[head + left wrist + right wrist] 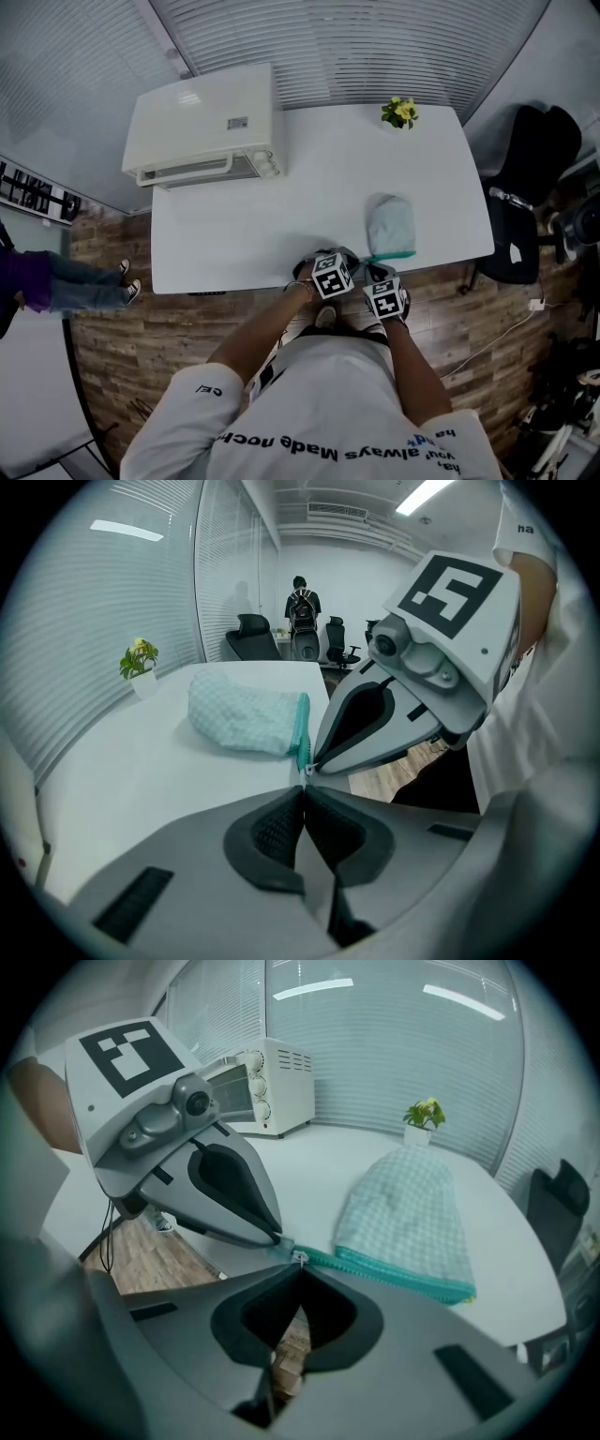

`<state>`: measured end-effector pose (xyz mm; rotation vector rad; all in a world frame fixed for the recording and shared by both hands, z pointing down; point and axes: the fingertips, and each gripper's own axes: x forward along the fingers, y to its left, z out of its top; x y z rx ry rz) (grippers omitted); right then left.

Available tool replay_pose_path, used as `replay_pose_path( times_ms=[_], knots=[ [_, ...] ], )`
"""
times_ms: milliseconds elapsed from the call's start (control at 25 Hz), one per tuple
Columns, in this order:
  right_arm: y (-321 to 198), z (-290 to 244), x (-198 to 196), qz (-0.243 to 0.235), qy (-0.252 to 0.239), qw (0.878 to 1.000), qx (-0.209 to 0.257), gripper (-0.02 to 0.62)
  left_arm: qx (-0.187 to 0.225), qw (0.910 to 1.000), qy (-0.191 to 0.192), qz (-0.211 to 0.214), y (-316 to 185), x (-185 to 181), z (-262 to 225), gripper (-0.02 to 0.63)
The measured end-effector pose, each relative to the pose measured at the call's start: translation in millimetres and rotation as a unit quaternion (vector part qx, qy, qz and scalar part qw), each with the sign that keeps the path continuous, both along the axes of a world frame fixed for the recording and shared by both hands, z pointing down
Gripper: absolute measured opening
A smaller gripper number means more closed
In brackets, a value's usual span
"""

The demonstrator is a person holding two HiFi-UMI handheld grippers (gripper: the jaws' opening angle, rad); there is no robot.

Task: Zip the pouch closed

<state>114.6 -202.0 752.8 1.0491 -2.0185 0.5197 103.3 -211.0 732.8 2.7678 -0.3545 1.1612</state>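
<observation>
Left gripper (302,787), clamped on the zip tape (323,1260), should anchor it (kept taut) while right gripper (298,1267), clamped on the slider (298,1258), pulls straight.

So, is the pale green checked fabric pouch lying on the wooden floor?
No, the pouch lies on the white table, near its front edge.

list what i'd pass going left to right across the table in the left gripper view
plant → pouch → right gripper, with its tips at the pouch's zipper edge
</observation>
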Motion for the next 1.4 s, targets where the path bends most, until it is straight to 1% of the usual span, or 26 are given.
replay_pose_path(
  times_ms=[480, 1080, 1400],
  knots=[
    [-1.6, -0.2, 4.6, 0.018, 0.000, 1.000, 0.002, 0.011, 0.005, 0.9999, -0.012, -0.003, -1.7, -9.6, 2.5, 0.021],
    [-2.4, 1.1, 1.6, 0.011, 0.010, 1.000, 0.009, 0.011, 0.010, 0.9996, -0.022, -0.011, -0.5, -24.6, 4.4, 0.021],
    [-1.2, -0.2, 2.0, 0.010, 0.017, 1.000, 0.005, 0.011, 0.013, 0.9994, -0.026, -0.018, 0.0, -31.8, 4.4, 0.021]
  ],
)
